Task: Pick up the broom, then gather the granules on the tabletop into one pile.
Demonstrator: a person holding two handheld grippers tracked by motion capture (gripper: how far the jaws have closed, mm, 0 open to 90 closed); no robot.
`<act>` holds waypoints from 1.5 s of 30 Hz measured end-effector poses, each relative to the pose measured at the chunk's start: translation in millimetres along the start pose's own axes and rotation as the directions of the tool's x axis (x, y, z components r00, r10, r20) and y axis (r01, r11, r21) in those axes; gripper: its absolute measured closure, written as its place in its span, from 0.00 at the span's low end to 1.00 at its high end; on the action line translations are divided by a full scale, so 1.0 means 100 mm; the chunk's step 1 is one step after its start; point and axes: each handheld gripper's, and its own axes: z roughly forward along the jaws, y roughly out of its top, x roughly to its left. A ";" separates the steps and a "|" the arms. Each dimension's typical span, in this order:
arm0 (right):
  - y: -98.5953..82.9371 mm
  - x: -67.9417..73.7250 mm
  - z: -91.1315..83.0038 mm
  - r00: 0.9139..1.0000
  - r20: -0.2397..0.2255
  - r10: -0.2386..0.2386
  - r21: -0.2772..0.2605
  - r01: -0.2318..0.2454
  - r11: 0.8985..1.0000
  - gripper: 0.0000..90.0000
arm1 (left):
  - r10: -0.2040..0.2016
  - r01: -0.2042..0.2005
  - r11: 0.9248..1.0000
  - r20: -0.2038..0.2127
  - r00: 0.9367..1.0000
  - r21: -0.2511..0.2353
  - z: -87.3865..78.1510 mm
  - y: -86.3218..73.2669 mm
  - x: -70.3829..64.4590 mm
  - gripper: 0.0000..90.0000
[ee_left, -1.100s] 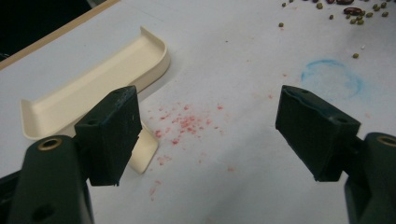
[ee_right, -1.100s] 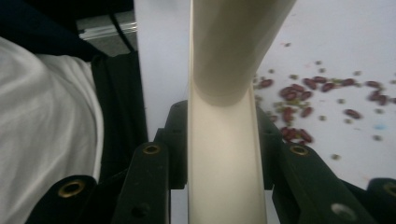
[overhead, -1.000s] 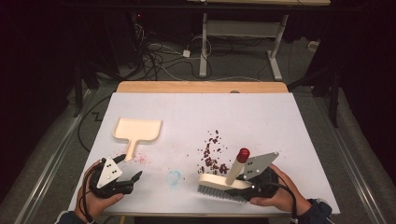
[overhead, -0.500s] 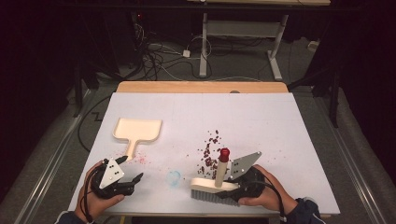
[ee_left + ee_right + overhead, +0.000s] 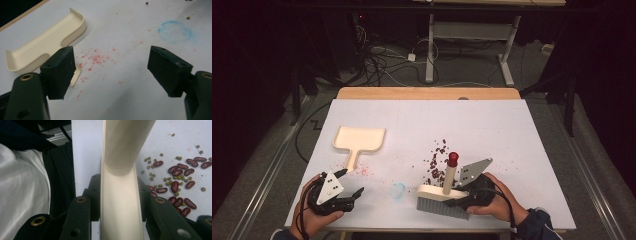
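Beans (image 5: 436, 161), red and small green ones, lie scattered on my white table (image 5: 492, 130) just beyond the brush (image 5: 443, 196), which my right gripper (image 5: 458, 199) holds clamped by its cream back near the front edge. From the right gripper view I see both jaws pressed against the sides of that cream block, its round handle (image 5: 126, 142) rising straight ahead and the beans (image 5: 180, 176) spread to the right of it. In the high view the handle stands upright with a red cap (image 5: 453, 159). My left gripper (image 5: 351, 192) sits at the front left corner with jaws wide apart and nothing between them; the left gripper view shows bare table with pink stains (image 5: 96, 58) and a faint blue ring (image 5: 175, 31) between the jaws. The dustpan (image 5: 359, 141) lies flat just beyond the left gripper, handle pointing toward me, well apart from the beans and brush.
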 end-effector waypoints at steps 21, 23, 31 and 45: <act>0.04 -0.18 0.08 1.000 0.027 -0.013 0.021 0.012 1.000 0.74 | 0.021 -0.021 1.000 -0.003 1.000 0.021 0.02 0.00 -0.03 0.24; 0.05 -0.19 0.09 0.999 0.030 -0.016 0.023 0.016 1.000 0.74 | 0.024 -0.024 0.999 -0.001 1.000 0.023 0.02 0.00 -0.03 0.24; 0.09 -0.23 0.12 0.999 0.031 -0.037 0.030 0.036 0.999 0.74 | 0.026 -0.026 0.999 0.009 1.000 0.040 0.05 0.00 -0.06 0.24; 0.23 -0.48 0.13 0.995 0.094 -0.029 0.030 0.026 0.999 0.74 | 0.037 -0.038 0.998 0.012 0.999 0.059 0.07 0.01 -0.09 0.24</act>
